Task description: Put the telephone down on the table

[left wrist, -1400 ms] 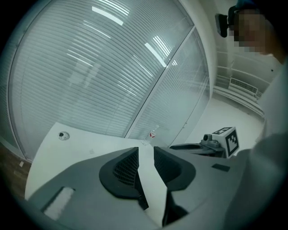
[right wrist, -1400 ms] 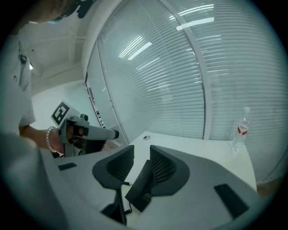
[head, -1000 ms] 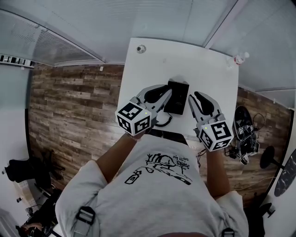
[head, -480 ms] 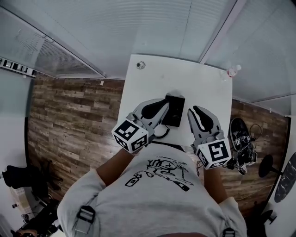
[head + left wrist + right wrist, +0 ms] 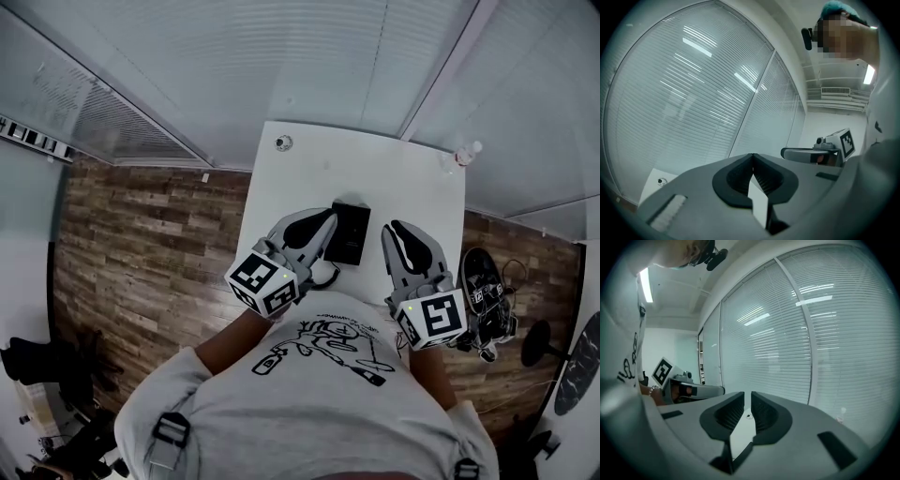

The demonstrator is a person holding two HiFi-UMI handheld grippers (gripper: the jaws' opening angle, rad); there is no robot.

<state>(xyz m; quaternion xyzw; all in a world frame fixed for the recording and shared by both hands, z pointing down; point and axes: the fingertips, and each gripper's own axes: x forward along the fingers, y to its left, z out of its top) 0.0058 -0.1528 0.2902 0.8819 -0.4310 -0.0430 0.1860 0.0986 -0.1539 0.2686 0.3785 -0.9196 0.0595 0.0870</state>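
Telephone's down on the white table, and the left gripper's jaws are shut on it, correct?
Not quite. The left gripper is shut, but on nothing: the left gripper view shows its jaws together and empty. The telephone does lie on the white table.

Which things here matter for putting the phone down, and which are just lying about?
For the job: telephone on the table; left tongs, right tongs, both shut, empty.
Lying about: small round object, bottle at far table corners; cables on floor.
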